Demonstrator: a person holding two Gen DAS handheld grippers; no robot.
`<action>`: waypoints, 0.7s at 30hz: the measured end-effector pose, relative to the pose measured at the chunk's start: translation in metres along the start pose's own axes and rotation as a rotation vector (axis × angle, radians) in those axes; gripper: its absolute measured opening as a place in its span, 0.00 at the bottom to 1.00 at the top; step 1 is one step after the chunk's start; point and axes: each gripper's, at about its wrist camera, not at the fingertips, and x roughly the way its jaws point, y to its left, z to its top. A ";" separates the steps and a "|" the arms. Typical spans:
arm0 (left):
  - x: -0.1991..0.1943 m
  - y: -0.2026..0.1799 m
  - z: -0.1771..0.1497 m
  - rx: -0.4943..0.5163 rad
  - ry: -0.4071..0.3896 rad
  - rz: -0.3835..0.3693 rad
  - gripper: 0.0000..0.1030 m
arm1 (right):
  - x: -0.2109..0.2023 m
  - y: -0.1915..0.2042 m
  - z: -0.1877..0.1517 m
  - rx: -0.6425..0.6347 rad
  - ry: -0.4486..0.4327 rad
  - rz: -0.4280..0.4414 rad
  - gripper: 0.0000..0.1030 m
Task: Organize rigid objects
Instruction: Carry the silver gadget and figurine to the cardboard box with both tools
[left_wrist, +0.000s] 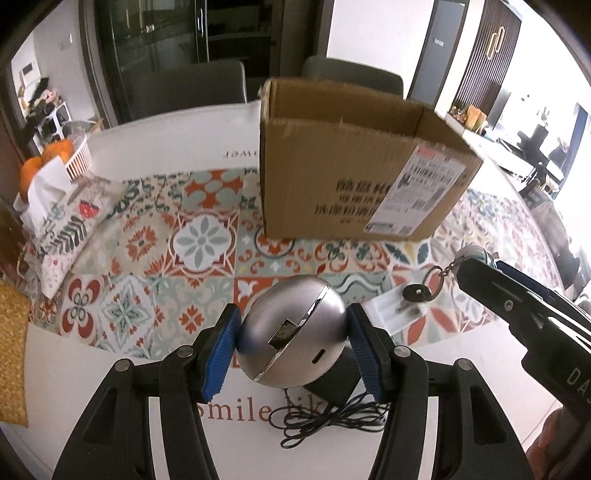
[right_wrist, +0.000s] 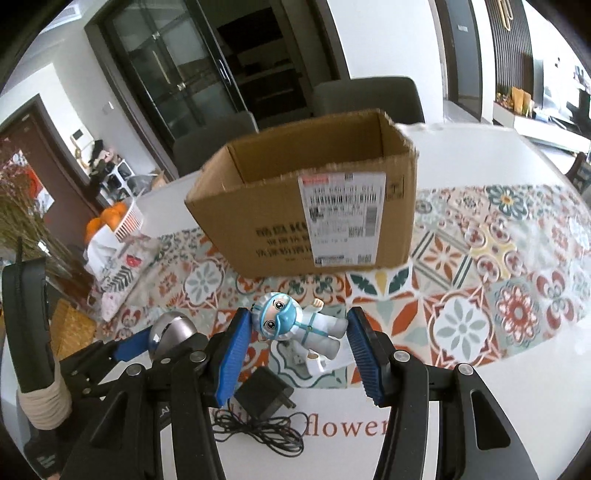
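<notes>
My left gripper (left_wrist: 293, 332) is shut on a silver metal ball-shaped gadget (left_wrist: 291, 332), held above the table's near edge. My right gripper (right_wrist: 299, 334) is shut on a small doll in a white and blue protective suit (right_wrist: 295, 325), gripped head and feet between the blue pads. In the left wrist view the doll's keyring with a black key (left_wrist: 417, 293) hangs from the right gripper (left_wrist: 469, 262). An open cardboard box (left_wrist: 351, 162) stands upright on the patterned runner beyond both grippers; it also shows in the right wrist view (right_wrist: 306, 199).
A black power adapter with a tangled cord (right_wrist: 264, 398) and a small white tray (left_wrist: 388, 310) lie on the table below the grippers. A tissue pack (left_wrist: 62, 221) and a white basket of oranges (left_wrist: 62, 155) stand at far left. Chairs stand behind the table.
</notes>
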 end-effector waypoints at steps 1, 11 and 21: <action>-0.003 -0.001 0.002 0.001 -0.008 -0.002 0.56 | -0.004 -0.001 0.004 -0.002 -0.010 0.001 0.52; -0.036 -0.015 0.038 0.024 -0.100 0.000 0.56 | -0.029 -0.001 0.038 -0.032 -0.095 0.011 0.52; -0.058 -0.030 0.081 0.054 -0.182 -0.035 0.56 | -0.043 -0.004 0.076 -0.070 -0.168 0.016 0.52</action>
